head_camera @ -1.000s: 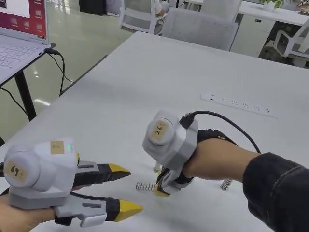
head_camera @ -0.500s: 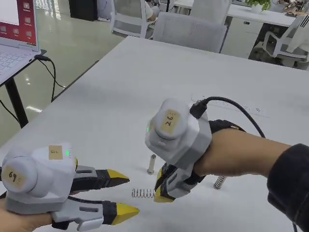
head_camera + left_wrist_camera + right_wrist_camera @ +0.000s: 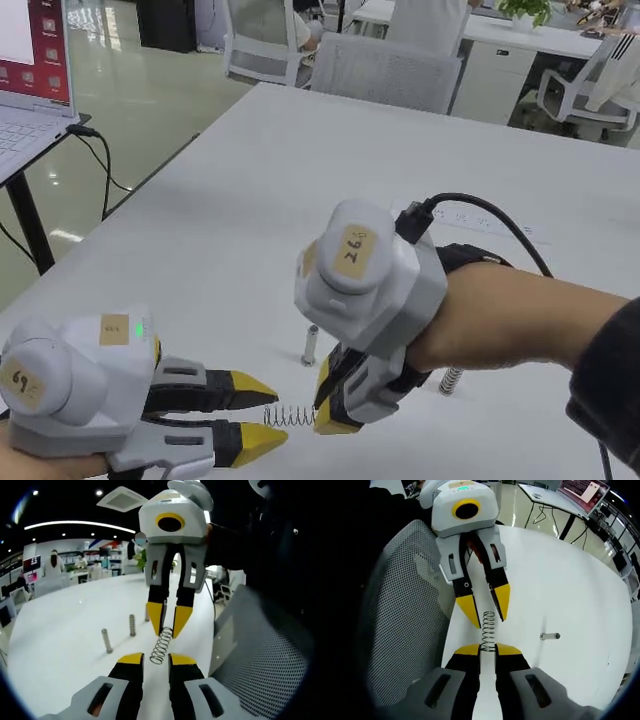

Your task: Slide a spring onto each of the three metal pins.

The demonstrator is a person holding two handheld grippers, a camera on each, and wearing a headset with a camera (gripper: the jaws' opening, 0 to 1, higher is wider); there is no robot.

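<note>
Shows the right gripper (image 3: pixel 322 416) clamped tight on the right end of a spring (image 3: pixel 295 416), which hangs just above the counter (image 3: pixel 250 200) near its near edge. Shows the left gripper (image 3: pixel 272 410) partly open, jaws astride the spring's free left end; cannot tell whether touching it. Reads as a hand-over or re-grip ahead of threading.

Close the left gripper squarely on the free end before releasing on the right. Pinch lightly, close to the end coil, to avoid crushing or bowing the coils. Then turn the spring upright, bring its open end over the tip of the bare pin (image 3: pixel 310 345) just beyond, and lower it straight down the pin. Stay clear of the loaded pin (image 3: pixel 450 381) to the right, which appears to carry a spring already.

Lies almost level, long axis running left to right between the two grippers, one open end toward each. Sits crosswise to the upright pins, so needs about a quarter turn before sliding on.
</note>
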